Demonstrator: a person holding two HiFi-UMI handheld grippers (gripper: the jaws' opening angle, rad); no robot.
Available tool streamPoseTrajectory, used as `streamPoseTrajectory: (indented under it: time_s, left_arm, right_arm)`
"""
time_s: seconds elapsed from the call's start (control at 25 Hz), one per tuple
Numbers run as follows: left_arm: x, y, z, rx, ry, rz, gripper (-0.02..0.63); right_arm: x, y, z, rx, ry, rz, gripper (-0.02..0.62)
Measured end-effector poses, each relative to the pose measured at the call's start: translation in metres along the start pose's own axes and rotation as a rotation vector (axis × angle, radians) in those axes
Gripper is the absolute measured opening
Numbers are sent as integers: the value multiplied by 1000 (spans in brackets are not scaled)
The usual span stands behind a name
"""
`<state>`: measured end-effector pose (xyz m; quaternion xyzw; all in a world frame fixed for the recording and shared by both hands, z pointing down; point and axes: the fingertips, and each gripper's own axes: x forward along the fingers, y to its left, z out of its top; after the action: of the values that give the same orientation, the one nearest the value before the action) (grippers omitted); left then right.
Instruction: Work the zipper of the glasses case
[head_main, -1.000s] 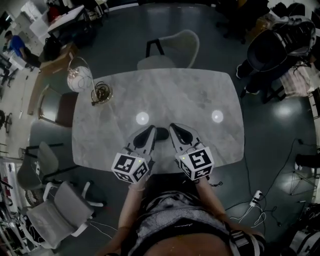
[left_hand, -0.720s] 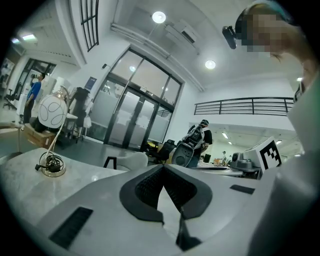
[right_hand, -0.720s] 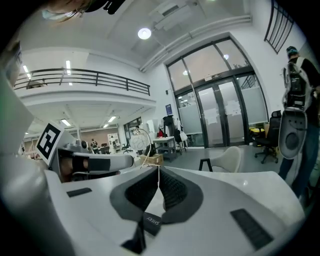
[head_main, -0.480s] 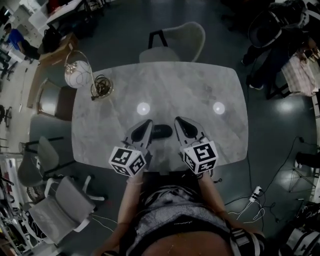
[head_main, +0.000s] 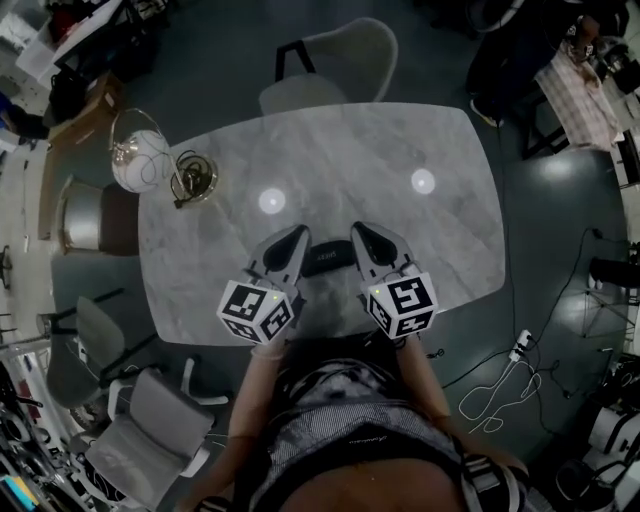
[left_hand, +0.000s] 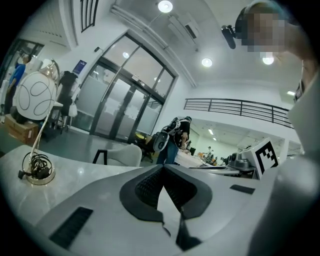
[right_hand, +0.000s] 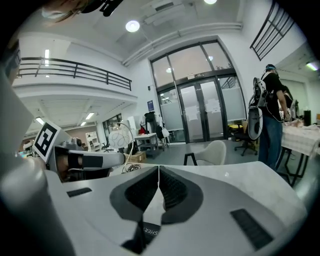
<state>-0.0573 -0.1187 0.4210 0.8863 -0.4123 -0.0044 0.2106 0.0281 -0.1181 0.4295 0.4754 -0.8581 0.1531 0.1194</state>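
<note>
Black oblong glasses case (head_main: 328, 257) on grey marble table (head_main: 400, 140); left gripper (head_main: 296, 238) at its nine o'clock, right gripper (head_main: 362, 232) at three, both jaws together, empty.

Open tabletop (head_main: 400, 230) beyond the glasses case (head_main: 328, 258); lamp (head_main: 142, 160) at left corner.

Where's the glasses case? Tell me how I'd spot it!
Find the big pale marble table. By its near edge, between the left gripper and right gripper, lies the glasses case. It's the only small dark oblong thing on the table.
</note>
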Motion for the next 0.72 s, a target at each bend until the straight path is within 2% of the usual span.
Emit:
streamPoseTrajectory:
  time_s: [0.24, 0.72]
  left_arm:
    - [2, 4, -10, 18, 41, -41, 5]
    - [-6, 23, -42, -12, 103, -7, 5]
  right_arm:
    - [4, -2, -11, 5, 34, -17, 61]
    - [15, -10, -60, -43, 203, -1, 61]
